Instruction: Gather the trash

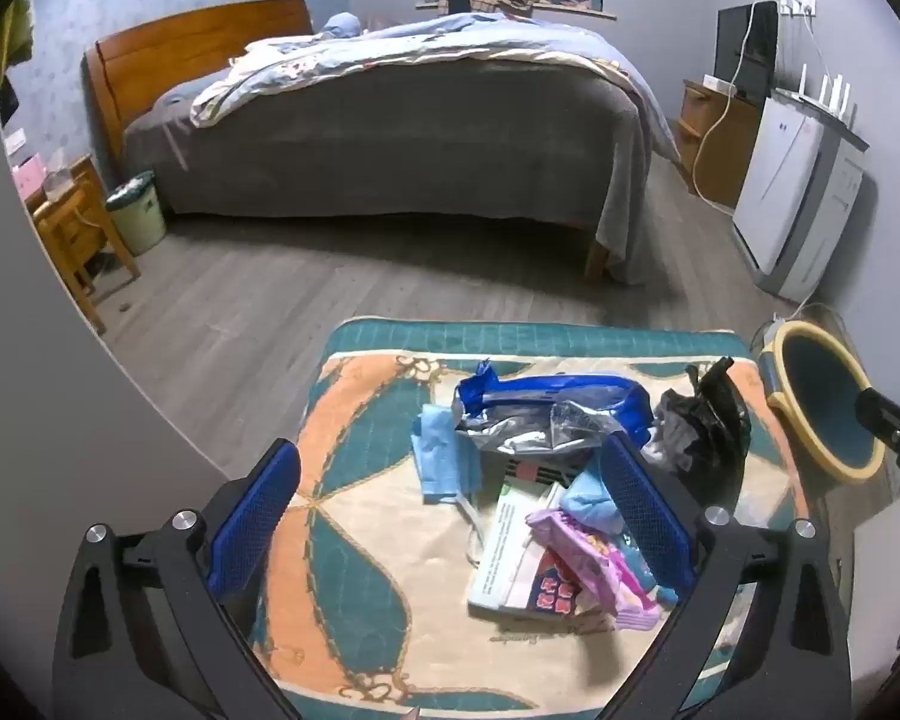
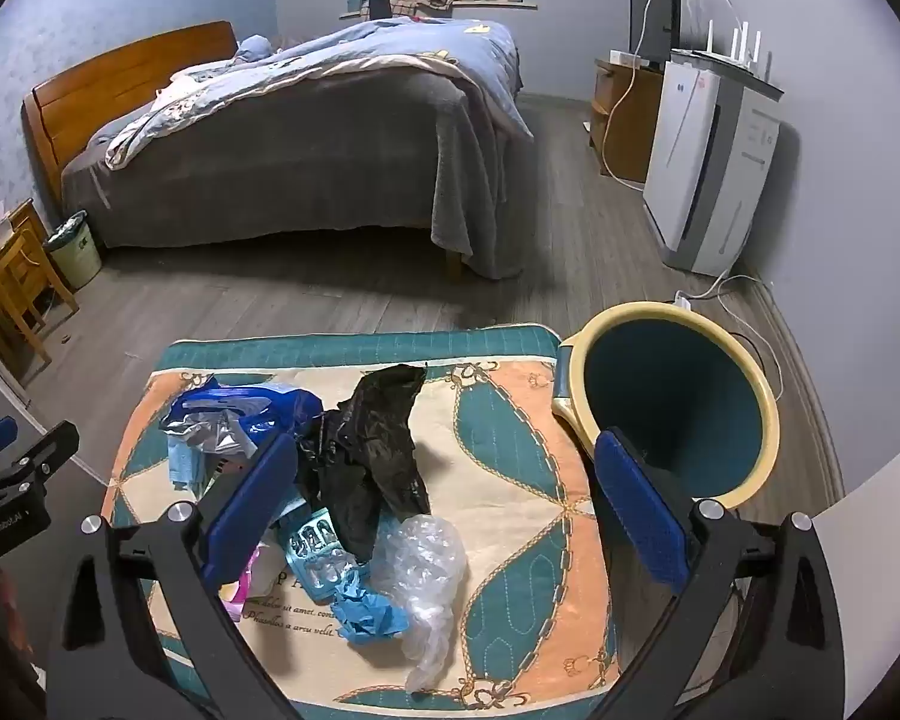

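Note:
A pile of trash lies on a patterned teal and orange mat (image 1: pixel 354 540) (image 2: pixel 510 480). It holds a blue and silver foil bag (image 1: pixel 546 408) (image 2: pixel 240 414), a black plastic bag (image 1: pixel 702 420) (image 2: pixel 378 450), a light blue mask (image 1: pixel 444 456), a pink wrapper (image 1: pixel 582 564), clear plastic wrap (image 2: pixel 426 570) and a crumpled blue glove (image 2: pixel 366 612). A yellow-rimmed teal bin (image 2: pixel 678 402) (image 1: pixel 828 408) lies tilted at the mat's right edge. My left gripper (image 1: pixel 450 516) is open above the pile. My right gripper (image 2: pixel 444 510) is open above the black bag and wrap.
A bed (image 1: pixel 390 138) with a grey cover stands behind the mat on the wooden floor. A small lined waste bin (image 1: pixel 138 210) and wooden nightstand (image 1: pixel 72 228) are at far left. A white appliance (image 2: pixel 708 168) and cables stand along the right wall.

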`<state>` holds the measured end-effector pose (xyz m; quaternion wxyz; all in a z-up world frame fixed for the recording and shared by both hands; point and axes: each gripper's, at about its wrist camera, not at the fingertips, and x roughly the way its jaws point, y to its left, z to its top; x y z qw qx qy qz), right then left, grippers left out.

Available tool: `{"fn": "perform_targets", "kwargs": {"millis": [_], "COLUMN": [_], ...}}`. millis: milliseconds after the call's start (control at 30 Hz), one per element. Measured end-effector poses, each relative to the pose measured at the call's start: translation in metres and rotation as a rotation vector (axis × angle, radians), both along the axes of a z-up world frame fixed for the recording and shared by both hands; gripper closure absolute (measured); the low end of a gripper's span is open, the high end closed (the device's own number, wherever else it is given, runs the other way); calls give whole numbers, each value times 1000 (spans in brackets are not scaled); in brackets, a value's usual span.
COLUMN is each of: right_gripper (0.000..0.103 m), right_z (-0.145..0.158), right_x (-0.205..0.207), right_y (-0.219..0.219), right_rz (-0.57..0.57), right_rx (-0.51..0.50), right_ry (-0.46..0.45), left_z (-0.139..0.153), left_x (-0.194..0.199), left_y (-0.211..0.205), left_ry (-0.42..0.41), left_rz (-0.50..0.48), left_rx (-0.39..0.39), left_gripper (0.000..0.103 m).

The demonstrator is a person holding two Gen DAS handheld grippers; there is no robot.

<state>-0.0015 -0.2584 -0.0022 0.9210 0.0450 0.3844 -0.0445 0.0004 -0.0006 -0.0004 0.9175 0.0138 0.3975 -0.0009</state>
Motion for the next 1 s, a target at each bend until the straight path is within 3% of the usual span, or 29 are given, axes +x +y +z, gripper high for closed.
{"fn": "perform_targets", "kwargs": {"millis": [1000], "right_gripper": [5], "right_z": [-10], "right_x": [5], "right_y": [-6], "right_rz": [-23], "right_rx": [30], "right_ry": [50], "left_z": [-2], "left_x": [-1], "left_y": [-1], "left_ry": [4], "left_rz": [-4], "left_rx": [-3], "left_gripper": [4]}}
